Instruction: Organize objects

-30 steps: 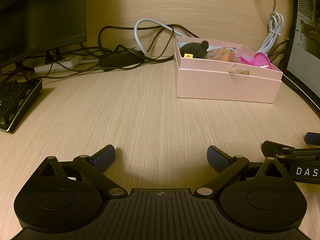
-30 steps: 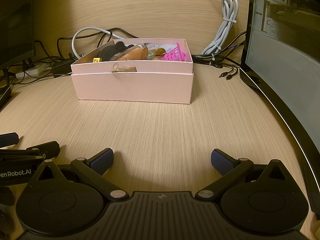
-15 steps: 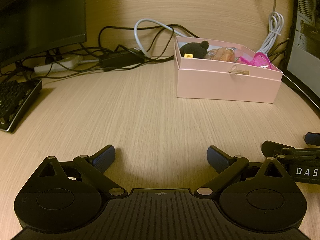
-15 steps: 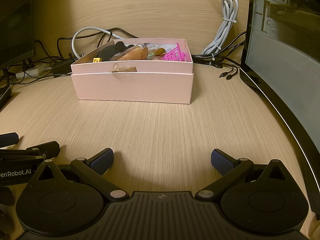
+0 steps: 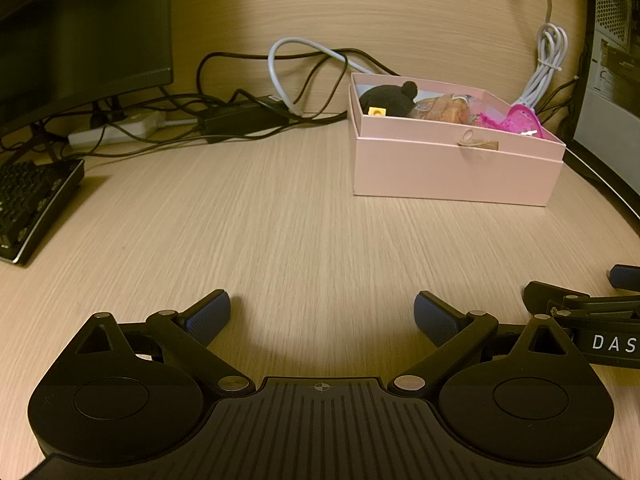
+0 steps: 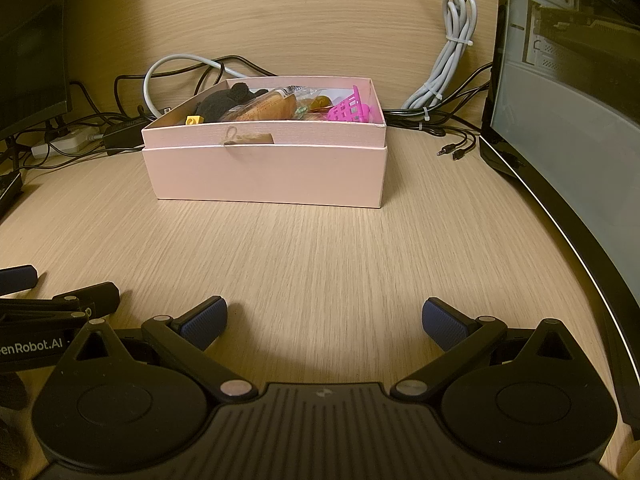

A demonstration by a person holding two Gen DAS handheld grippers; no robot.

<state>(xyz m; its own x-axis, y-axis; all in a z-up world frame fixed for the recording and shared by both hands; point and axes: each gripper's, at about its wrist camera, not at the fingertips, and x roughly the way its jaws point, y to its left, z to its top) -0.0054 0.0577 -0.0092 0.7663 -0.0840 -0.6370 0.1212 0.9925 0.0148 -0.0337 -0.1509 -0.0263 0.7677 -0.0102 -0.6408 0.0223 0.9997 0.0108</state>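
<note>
Pink box [image 6: 264, 174] standing on the wooden desk [image 6: 320, 256], well ahead of both grippers and close to the wall at the back. Pale pink card, rectangular, lid off, with an inner wall rising a little above a wider outer sleeve, so a step runs round the sides. Small brown paper tag [image 6: 249, 139] on a loop of string hanging at the front rim. Packed full inside: black plush toy [image 6: 224, 100] at the left end, tiny yellow brick [image 6: 195, 120] in the front left corner just beside the plush, crinkly wrapped snack [image 6: 266, 108] in the middle, bright pink plastic basket [image 6: 352, 110] tilted at the right end. Something amber behind the basket, too small to tell.

Left of the box, tangle of black and grey cables [image 5: 280, 92] along the wall, then a power strip [image 5: 116, 130], a dark monitor [image 5: 80, 28] and a keyboard [image 5: 28, 204] further left. Right of the box, bundled grey cord [image 6: 448, 64] against the wall and a computer case [image 6: 568, 100].

Left gripper [image 5: 322, 314] low over bare desk, nearer than the box, fingers spread wide, nothing between the blue pads. Right gripper [image 6: 324, 320] likewise, fingers wide apart and empty, facing the front wall of the box squarely.
</note>
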